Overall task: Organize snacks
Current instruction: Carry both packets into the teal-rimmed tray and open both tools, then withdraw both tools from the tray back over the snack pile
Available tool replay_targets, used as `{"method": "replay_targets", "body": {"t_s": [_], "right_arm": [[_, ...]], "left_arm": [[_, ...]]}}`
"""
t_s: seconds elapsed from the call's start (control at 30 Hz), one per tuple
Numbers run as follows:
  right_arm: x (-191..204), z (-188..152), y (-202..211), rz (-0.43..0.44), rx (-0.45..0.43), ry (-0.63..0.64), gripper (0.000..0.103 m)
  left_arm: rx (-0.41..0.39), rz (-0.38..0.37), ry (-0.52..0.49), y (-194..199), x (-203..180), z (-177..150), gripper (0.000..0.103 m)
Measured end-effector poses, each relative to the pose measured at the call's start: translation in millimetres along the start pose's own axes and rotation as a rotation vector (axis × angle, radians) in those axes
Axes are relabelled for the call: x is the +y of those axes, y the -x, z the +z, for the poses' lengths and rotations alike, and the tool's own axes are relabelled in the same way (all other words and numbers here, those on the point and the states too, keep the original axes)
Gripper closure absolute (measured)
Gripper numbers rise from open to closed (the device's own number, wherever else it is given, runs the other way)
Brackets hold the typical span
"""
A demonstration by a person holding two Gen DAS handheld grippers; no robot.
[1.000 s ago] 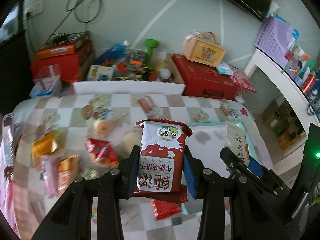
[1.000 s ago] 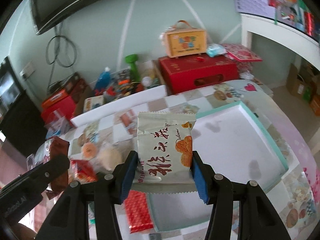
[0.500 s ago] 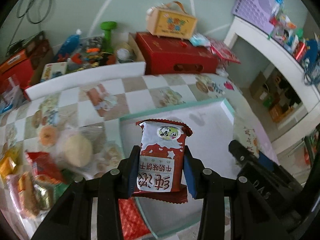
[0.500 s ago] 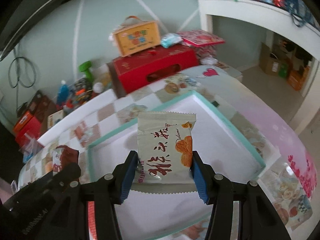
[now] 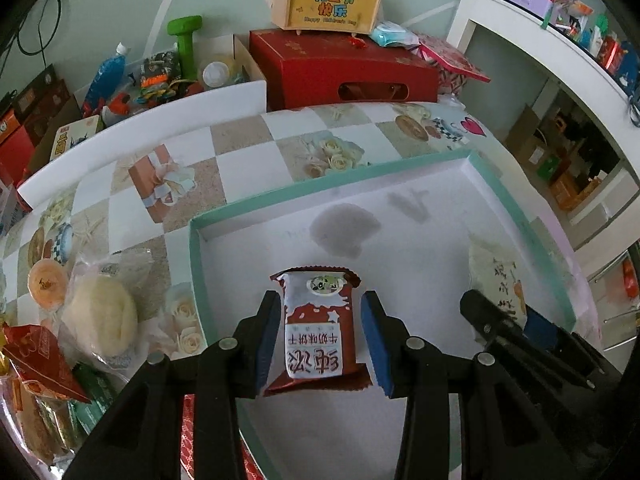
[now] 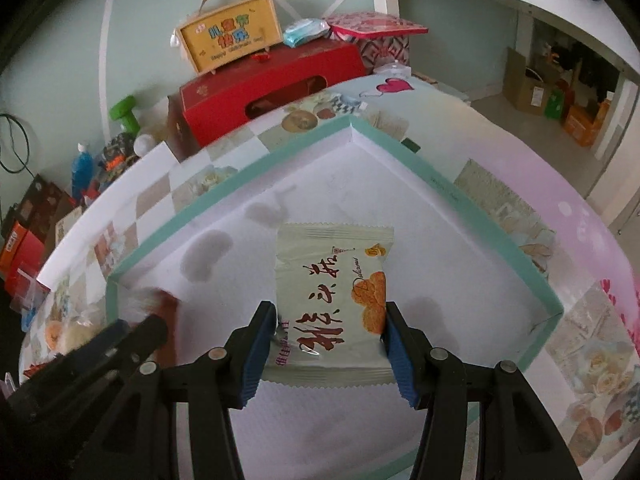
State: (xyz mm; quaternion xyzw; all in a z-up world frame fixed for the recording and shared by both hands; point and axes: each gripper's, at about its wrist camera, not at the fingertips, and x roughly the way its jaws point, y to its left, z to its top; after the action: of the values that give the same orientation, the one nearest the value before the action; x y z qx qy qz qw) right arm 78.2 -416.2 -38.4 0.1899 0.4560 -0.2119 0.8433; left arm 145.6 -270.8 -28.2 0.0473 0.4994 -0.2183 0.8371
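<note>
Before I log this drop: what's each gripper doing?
Left gripper: jaws opening, clear of the red milk-biscuit packet between them.
Right gripper: jaws opening, pads still touching the cream pastry packet.

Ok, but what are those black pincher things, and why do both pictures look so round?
There is no robot here. A person holds a black grabbing tool in each hand. Each tool carries a small wide-angle camera looking along its two fingers, which bends the pictures. One picture is from the left tool, whose jaws are opening around a red packet, with gaps on both sides. The other is from the right tool, whose blue pads press a pale packet. Both are over a white tray with a green rim, on a checked tablecloth. More snacks, like a wrapped bun, lie beside it.
</note>
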Motion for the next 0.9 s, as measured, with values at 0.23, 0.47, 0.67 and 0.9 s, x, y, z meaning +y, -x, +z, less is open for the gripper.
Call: {"method": "replay_targets", "body": {"t_s": [0.23,0.47,0.67,0.9], "right_arm": [[2,5,16,0.003,-0.031,0.009,0.045],[1,8,27,0.006,-0.038,0.016,0.022],[-1,7,25,-0.021,-0.038,0.024,0.0],[1,7,26,-0.019,-0.058,0.044,0.0]], "left_arm": [[-0.035,0.001,0.052,23,12,4,0.033],[-0.082,0.065,0.085,39,26,2,0.006],[-0.133,0.159,0.117,41,42,-1,0.0],[-0.172,0.227,0.111,38,48,-6,0.0]]}}
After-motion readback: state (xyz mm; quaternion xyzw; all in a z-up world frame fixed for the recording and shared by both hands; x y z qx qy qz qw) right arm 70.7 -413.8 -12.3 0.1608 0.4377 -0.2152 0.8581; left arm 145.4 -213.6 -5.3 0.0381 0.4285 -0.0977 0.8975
